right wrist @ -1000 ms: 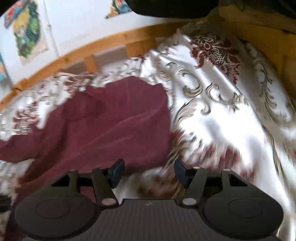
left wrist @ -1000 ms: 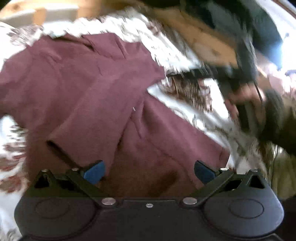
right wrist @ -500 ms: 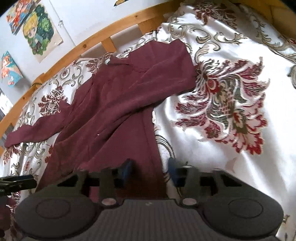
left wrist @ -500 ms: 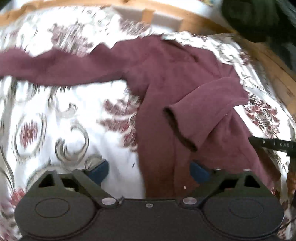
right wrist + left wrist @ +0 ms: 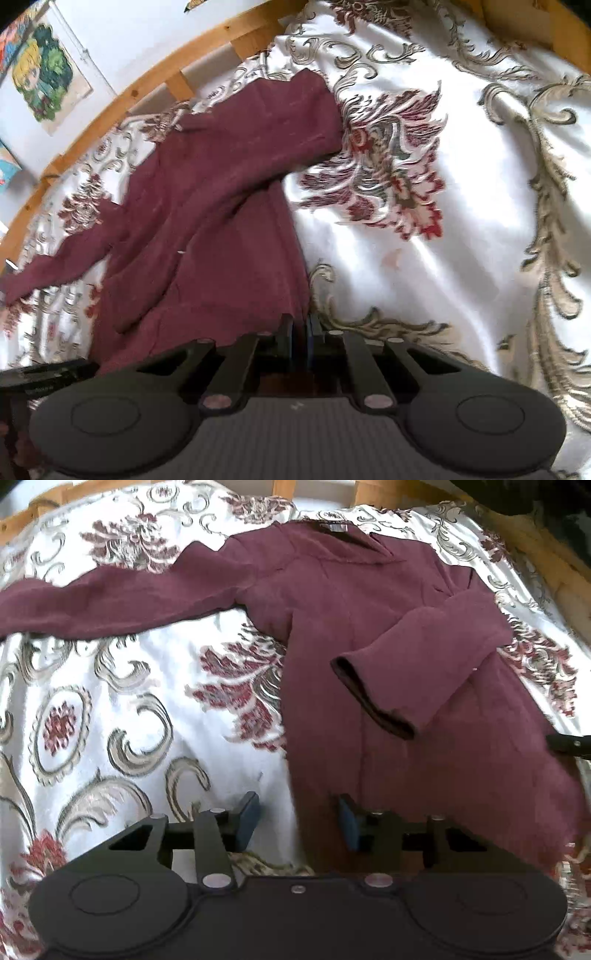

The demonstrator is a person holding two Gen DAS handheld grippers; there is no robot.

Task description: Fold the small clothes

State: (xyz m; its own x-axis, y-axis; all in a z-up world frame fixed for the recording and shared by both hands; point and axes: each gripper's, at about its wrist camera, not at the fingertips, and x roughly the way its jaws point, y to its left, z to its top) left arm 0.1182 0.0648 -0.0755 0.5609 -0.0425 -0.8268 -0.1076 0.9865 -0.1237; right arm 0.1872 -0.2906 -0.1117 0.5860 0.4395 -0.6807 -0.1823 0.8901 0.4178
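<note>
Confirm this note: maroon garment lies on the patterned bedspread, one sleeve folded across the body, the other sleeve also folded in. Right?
One thing is off. In the left wrist view the maroon garment lies on the patterned bedspread with one sleeve folded across the body, but the other sleeve is not folded in: it stretches straight out over the bedspread.

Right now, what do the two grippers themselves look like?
Both are matte black. The left gripper has blue pads, linkage arms with silver pivot pins, and two round embossed discs on its body. The right gripper matches, with a ribbed grey centre panel.
</note>
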